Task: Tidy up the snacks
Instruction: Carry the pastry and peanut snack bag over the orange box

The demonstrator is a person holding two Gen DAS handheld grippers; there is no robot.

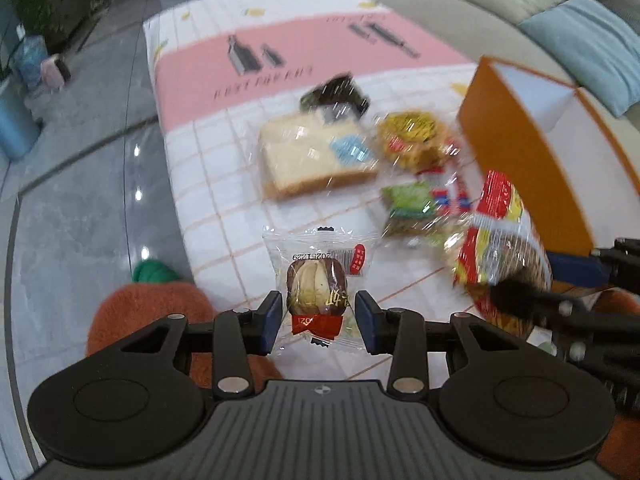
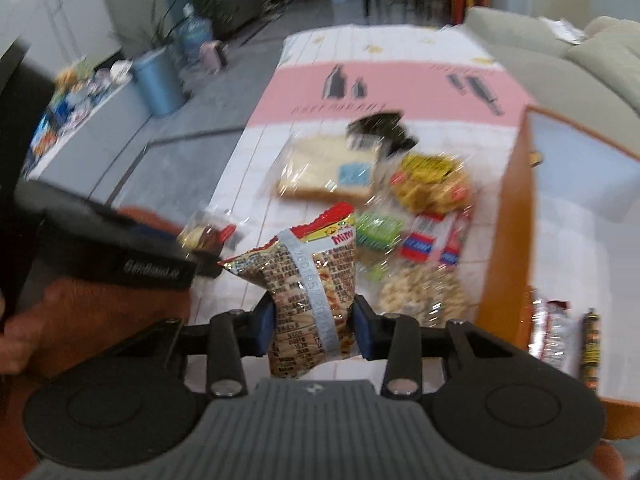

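A small clear crinkly wrapper with a brown-and-cream cake (image 1: 316, 294) sat clamped between the left gripper (image 1: 316, 320) pads, above the near edge of the gridded tablecloth (image 1: 208, 168). The right gripper (image 2: 314, 330) squeezed a puffy foil snack bag (image 2: 308, 280). Farther off lay wrapped sliced bread (image 1: 312, 156); at right stood an orange box (image 1: 520, 144).

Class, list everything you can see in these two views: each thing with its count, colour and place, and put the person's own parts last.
Small wrapped pastry: one, brown, clear wrapper, in left gripper.
Peanut bag: one, red and tan, in right gripper.
Bread pack: one, pale, mid table.
Dark packet: one, black, behind bread.
Yellow snack pack: one, right of bread.
Green snack pack: one, below yellow pack.
Orange box: one, right side, white inside.
Tablecloth: one, white and pink.
Left gripper: black, blue fingers.
Right gripper: same.
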